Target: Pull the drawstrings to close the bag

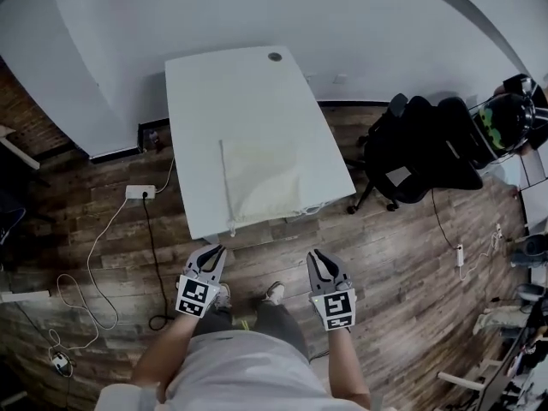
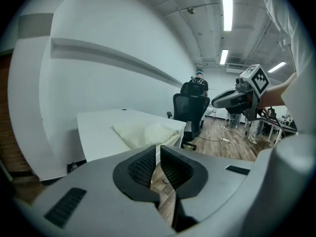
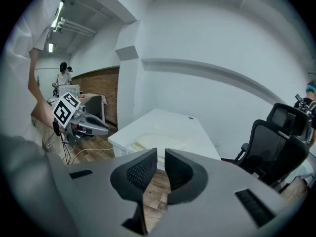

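A cream drawstring bag [image 1: 261,181] lies flat on the near half of the white table [image 1: 231,84], its mouth toward the near edge. One cord end [image 1: 231,225] hangs over that edge at the bag's left corner, and another cord [image 1: 313,206] loops at the right corner. My left gripper [image 1: 216,251] hovers over the floor just short of the table, shut and empty. My right gripper [image 1: 316,256] is level with it to the right, also shut and empty. In the left gripper view the bag [image 2: 145,132] lies ahead of the jaws [image 2: 158,149]. In the right gripper view it [image 3: 160,141] lies beyond the jaws [image 3: 160,154].
A black office chair [image 1: 419,148] stands right of the table. A power strip [image 1: 139,192] and loose cables [image 1: 86,281] lie on the wooden floor at the left. White walls rise behind the table. My shoes [image 1: 274,293] are on the floor between the grippers.
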`<state>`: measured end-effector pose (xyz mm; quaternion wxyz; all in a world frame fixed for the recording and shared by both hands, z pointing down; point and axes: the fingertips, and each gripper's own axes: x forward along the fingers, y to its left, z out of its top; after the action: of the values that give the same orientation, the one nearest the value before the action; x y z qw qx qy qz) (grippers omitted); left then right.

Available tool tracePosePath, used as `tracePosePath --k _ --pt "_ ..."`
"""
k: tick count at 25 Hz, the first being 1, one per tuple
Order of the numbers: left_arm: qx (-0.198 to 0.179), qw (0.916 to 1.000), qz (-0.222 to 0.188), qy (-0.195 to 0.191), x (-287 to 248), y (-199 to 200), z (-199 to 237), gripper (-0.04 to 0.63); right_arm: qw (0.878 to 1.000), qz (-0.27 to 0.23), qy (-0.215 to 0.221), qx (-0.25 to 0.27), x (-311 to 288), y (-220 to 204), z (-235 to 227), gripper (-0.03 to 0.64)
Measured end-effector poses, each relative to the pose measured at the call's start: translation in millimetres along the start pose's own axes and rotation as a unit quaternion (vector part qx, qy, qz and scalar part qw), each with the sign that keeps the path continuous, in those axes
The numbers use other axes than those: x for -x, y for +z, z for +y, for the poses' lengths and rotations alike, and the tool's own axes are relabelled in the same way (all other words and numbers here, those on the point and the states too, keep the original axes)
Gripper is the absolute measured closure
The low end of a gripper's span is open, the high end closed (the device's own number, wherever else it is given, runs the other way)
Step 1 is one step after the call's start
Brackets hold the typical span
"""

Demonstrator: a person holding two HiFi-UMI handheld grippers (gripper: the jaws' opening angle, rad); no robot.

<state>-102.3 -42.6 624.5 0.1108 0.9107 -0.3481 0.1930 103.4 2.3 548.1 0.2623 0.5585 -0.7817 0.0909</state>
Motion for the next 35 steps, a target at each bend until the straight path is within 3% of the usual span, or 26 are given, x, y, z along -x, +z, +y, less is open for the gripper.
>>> tracePosePath --k 3,6,8,15,25,32,33,35 --pt "0.045 0.9986 0.012 0.024 -21 -3 4 0.56 0.999 0.022 0.03 0.027 -35 -16 -27 0.577" --pt "0.063 0.9963 0.039 0.043 -45 -15 9 0.517 0.996 0.045 0.058 0.053 -75 -35 -50 0.563" --pt "0.082 0.9933 0.055 0.061 -62 -29 12 0.508 0.994 0.061 0.07 0.061 -94 -49 -65 0.481" --pt "0.149 0.9805 0.098 0.084 -104 -87 20 0.468 0.987 0.102 0.066 0.107 -148 -95 -94 0.457" --pt "0.211 0.9708 0.068 0.092 -146 -115 38 0.419 0.972 0.132 0.053 0.189 -211 -156 -104 0.44" --pt "0.23 0.9679 0.057 0.084 -162 -127 35 0.403 0.976 0.148 0.043 0.151 -247 -181 -99 0.442" --pt "0.235 0.9671 0.052 0.083 -164 -127 36 0.407 0.977 0.146 0.043 0.146 -251 -182 -98 0.454" --pt "0.238 0.9677 0.038 0.075 -167 -122 36 0.461 0.979 0.139 0.042 0.141 -254 -179 -95 0.543"
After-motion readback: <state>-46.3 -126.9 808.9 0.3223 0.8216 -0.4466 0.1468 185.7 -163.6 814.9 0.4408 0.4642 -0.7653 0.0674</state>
